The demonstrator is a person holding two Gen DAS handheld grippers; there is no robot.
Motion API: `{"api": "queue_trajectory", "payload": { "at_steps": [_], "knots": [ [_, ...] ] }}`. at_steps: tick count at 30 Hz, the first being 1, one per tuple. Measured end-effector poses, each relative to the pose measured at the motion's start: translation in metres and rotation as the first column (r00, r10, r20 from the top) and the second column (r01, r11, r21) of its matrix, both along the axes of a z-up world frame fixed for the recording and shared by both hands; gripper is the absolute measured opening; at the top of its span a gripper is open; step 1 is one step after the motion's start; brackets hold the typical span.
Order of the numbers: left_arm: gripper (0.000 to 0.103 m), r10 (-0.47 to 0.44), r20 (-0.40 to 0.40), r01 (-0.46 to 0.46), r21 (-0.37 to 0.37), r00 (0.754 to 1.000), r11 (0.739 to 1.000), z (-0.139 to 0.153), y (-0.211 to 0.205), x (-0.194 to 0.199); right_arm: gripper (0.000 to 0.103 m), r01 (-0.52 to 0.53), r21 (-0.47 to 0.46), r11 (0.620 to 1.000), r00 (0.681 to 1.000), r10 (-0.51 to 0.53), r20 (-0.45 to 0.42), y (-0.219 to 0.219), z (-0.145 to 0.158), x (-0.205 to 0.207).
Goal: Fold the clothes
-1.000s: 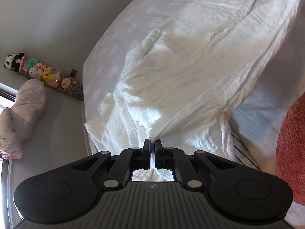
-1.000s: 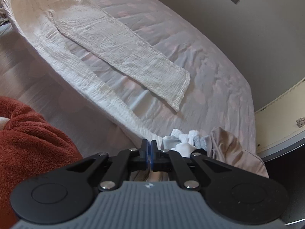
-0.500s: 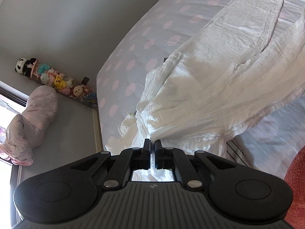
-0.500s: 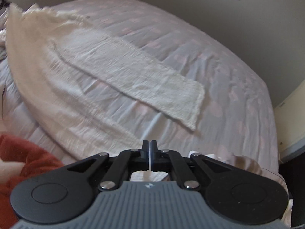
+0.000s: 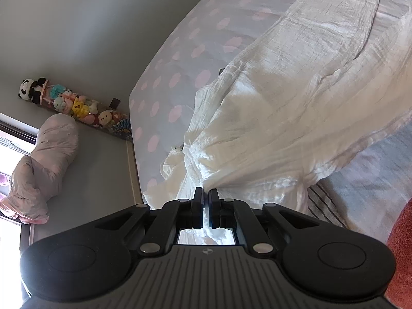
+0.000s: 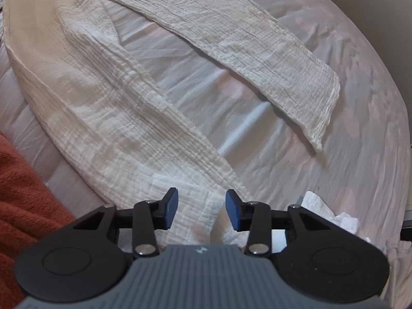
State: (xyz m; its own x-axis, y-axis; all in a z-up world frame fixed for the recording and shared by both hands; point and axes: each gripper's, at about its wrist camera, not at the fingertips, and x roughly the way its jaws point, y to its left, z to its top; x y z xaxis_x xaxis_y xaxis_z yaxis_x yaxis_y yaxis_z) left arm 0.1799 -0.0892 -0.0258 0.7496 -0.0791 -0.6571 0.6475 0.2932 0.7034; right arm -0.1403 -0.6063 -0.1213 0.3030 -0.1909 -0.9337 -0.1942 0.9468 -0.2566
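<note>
Left fingers (image 5: pixel 198 200) pinching white garment (image 5: pixel 283 108), right fingers (image 6: pixel 171 206) spread wide over its fabric

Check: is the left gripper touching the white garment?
Touching. The left wrist view shows the left gripper shut, with the white garment pinched between its fingertips and gathered into taut folds there.

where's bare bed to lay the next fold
Bare sheet lies between the white garment and its spread sleeve, and past the sleeve's cuff. It is crowded by the open right claw, with white socks beside it, and where the left claw pinches bunched cloth.
</note>
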Motion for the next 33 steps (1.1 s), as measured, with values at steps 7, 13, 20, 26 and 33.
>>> {"api": "queue_trajectory", "payload": {
  "at_steps": [7, 13, 20, 26, 33],
  "knots": [
    [0.002, 0.024, -0.005, -0.024, 0.006, 1.0, 1.0, 0.0, -0.004, 0.005, 0.014, 0.02, 0.045, 0.999, 0.999, -0.018, -0.044, -0.003, -0.023, 0.004],
    [0.002, 0.054, -0.011, -0.054, -0.022, 0.998, 0.998, 0.005, 0.001, 0.012, 0.007, 0.037, -0.009, 0.999, 0.995, -0.036, 0.094, 0.008, 0.019, -0.031],
    [0.002, 0.102, -0.009, -0.102, -0.094, 0.995, 0.99, 0.022, -0.002, 0.03, 0.007, 0.23, -0.06, 0.971, 0.924, -0.198, 0.328, -0.019, 0.097, -0.063],
    [0.002, 0.118, 0.033, -0.115, -0.078, 0.992, 0.99, 0.036, -0.036, 0.058, 0.007, 0.321, -0.092, 0.943, 0.87, -0.255, 0.423, -0.048, 0.131, -0.025],
    [0.002, 0.176, 0.061, -0.174, -0.039, 0.982, 0.984, 0.031, -0.079, 0.111, 0.007, 0.382, -0.136, 0.914, 0.838, -0.281, 0.467, -0.089, 0.124, 0.052]
  ]
}}
